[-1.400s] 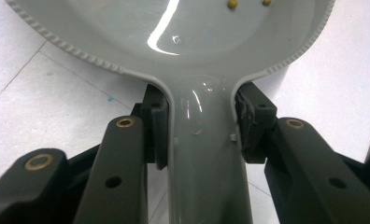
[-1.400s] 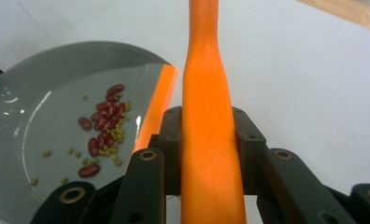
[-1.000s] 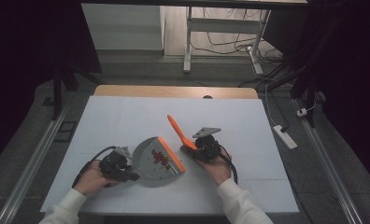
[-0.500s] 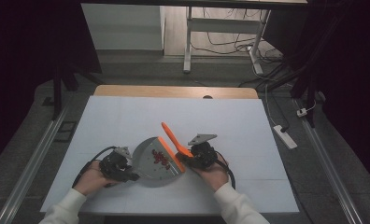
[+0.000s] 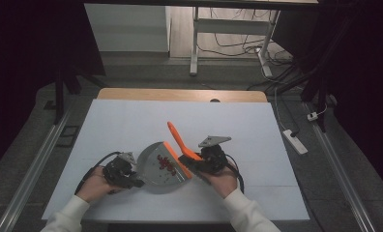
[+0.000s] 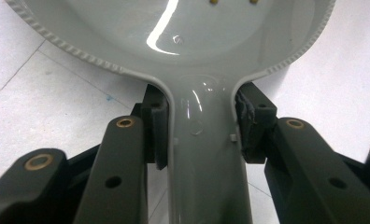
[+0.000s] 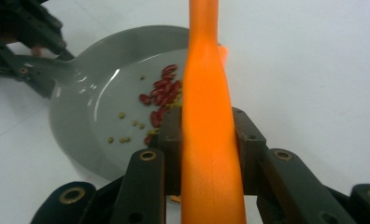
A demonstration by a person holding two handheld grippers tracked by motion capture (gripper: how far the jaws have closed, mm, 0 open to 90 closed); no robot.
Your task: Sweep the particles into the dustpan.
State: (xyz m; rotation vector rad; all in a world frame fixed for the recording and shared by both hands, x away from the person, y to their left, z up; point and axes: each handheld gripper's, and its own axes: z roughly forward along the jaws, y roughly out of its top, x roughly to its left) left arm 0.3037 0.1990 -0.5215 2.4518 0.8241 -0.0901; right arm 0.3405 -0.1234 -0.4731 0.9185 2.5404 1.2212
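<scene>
Two tools in play: the left gripper point(image 5: 127, 175) is clamped on the handle of the grey dustpan point(image 5: 161, 166), and in the left gripper view both pads squeeze the neck of that handle. The right gripper point(image 5: 199, 166) is clenched around the orange brush point(image 5: 180, 140), whose handle pokes up toward 11 o'clock from the hand.

Compared with a second ago, the brush has dropped and slid toward 9 o'clock, so its head now sits right at the pan's orange lip point(image 5: 179, 161). The handle also leans lower than it did. The pan and left hand look like they haven't budged.

Red beans point(image 7: 162, 91) and a few small yellowish bits point(image 7: 122, 127) already sit inside the pan, mid-table toward the near edge of the white table point(image 5: 131, 121). My guess is that the sweep is basically finishing, with the last bits being pushed over the lip.
</scene>
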